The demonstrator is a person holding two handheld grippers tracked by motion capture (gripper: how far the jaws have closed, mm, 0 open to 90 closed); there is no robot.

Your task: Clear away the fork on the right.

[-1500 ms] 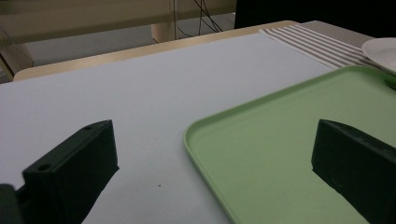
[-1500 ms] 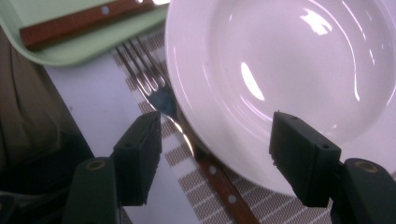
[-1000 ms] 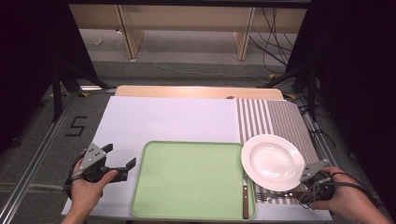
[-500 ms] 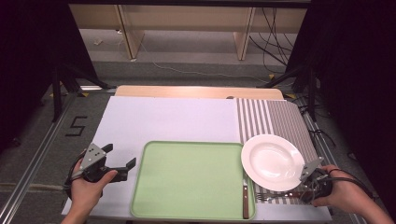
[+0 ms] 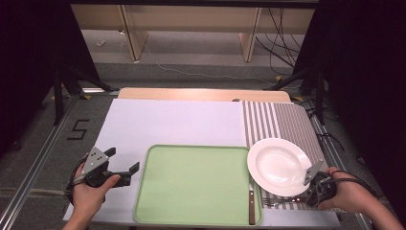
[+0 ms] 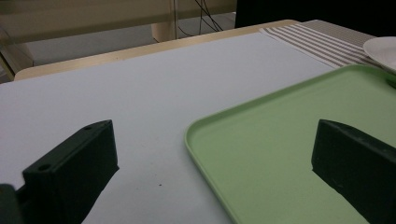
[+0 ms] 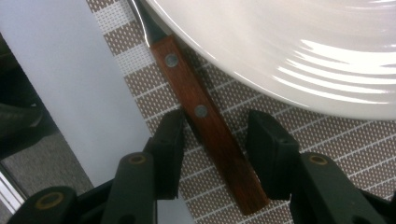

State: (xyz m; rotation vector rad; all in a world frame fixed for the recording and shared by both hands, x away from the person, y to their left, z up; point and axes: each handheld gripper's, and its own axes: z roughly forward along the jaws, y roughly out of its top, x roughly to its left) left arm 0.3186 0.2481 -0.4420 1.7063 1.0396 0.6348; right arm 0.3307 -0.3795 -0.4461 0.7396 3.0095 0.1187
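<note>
The right gripper [image 7: 215, 154], its jaws half-closed and just narrowing without yet pinching, straddles the wooden handle [image 7: 205, 119] of a fork lying slantwise on the striped mat [image 7: 322, 140] beneath the plate [image 7: 299, 42]; the left gripper [image 5: 125, 166] gapes idle.

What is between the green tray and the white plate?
In the high view, a knife with a wooden handle lies between the tray and the plate, along the tray's right edge; its blade end reaches the plate's rim.
</note>
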